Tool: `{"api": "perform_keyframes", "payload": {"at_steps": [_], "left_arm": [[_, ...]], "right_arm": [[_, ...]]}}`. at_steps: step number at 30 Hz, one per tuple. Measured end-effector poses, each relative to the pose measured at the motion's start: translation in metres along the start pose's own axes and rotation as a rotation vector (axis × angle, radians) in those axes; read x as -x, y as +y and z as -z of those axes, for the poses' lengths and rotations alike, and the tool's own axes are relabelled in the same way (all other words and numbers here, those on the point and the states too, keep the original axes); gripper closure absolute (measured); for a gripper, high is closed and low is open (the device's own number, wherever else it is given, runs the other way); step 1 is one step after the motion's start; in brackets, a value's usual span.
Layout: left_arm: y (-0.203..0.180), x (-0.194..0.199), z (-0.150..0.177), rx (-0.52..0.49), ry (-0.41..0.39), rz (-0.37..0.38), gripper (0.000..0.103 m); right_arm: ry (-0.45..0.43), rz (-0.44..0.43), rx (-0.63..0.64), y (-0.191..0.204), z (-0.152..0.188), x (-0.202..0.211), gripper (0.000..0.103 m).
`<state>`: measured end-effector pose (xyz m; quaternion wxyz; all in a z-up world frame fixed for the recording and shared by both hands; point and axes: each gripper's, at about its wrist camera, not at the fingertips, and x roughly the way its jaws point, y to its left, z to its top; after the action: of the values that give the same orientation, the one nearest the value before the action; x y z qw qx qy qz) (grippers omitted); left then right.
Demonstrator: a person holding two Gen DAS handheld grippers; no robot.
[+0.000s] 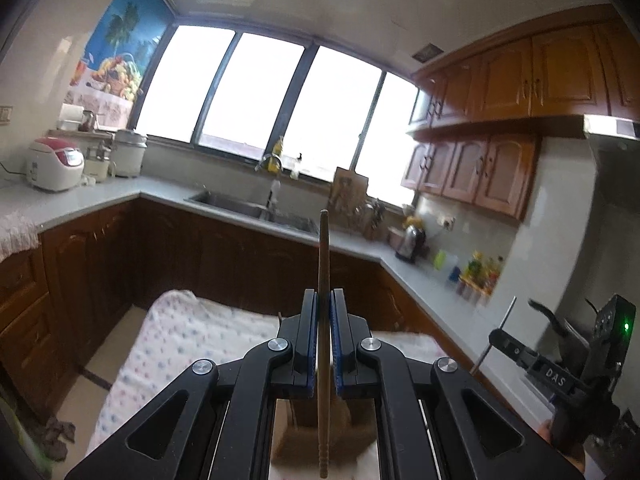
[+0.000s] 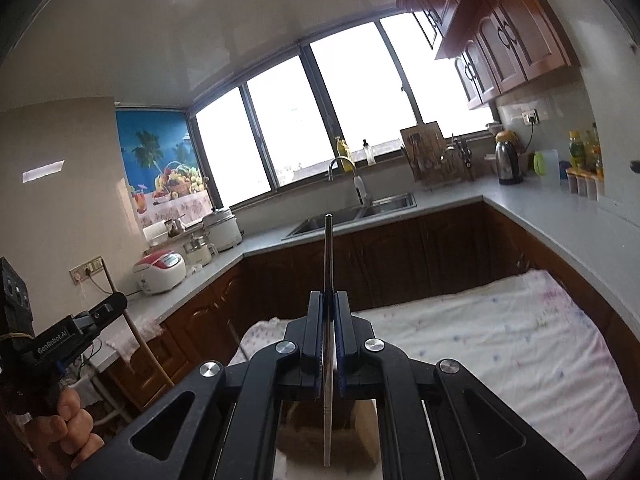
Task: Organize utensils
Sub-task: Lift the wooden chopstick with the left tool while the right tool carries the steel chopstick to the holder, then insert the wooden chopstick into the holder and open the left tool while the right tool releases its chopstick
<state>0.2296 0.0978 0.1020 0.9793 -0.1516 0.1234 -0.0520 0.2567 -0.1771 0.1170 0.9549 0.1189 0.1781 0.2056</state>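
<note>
Above the cloth-covered table (image 1: 188,332), your left gripper (image 1: 324,304) is clamped on a wooden chopstick (image 1: 323,264), which stands upright between the pads with its lower end hanging over a tan holder (image 1: 352,436) on that table. To its right, over the same table, your right gripper (image 2: 329,304) is closed on a metal chopstick (image 2: 329,256), likewise upright above the holder. Each stick is pinched at a single narrow point, so it could pivot or slip if you swing your hands quickly. The two grippers sit near each other; crowding both over the holder risks collision.
</note>
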Motion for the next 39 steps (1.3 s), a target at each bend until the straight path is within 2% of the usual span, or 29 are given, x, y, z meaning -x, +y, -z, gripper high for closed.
{"api": "perform_keyframes", "payload": {"at_steps": [5, 10, 14, 21, 25, 28, 32, 39], "left_arm": [[0.004, -0.034, 0.006, 0.019, -0.035, -0.026, 0.099], [0.003, -0.063, 0.033, 0.029, -0.065, -0.050, 0.099], [-0.002, -0.082, 0.066, 0.019, -0.046, -0.067, 0.099], [-0.003, -0.113, 0.099, 0.019, 0.021, -0.091, 0.099], [-0.005, -0.118, 0.096, -0.001, 0.030, -0.091, 0.098], [0.000, -0.114, 0.080, -0.018, 0.047, -0.089, 0.098], [0.010, -0.109, 0.071, -0.026, 0.082, -0.098, 0.097], [0.004, -0.110, 0.067, -0.037, 0.149, -0.106, 0.096]], "right_arm": [[-0.034, 0.023, 0.024, 0.000, 0.000, -0.027, 0.098], [-0.048, 0.041, 0.029, -0.003, 0.016, -0.046, 0.098], [-0.028, 0.046, 0.017, -0.008, 0.035, -0.055, 0.098], [0.041, 0.054, -0.009, -0.018, 0.059, -0.068, 0.098], [0.095, 0.043, -0.018, -0.022, 0.068, -0.074, 0.097], [0.120, 0.051, -0.017, -0.025, 0.071, -0.076, 0.097], [0.143, 0.055, -0.014, -0.023, 0.069, -0.078, 0.097], [0.167, 0.054, -0.019, -0.023, 0.067, -0.081, 0.097]]}}
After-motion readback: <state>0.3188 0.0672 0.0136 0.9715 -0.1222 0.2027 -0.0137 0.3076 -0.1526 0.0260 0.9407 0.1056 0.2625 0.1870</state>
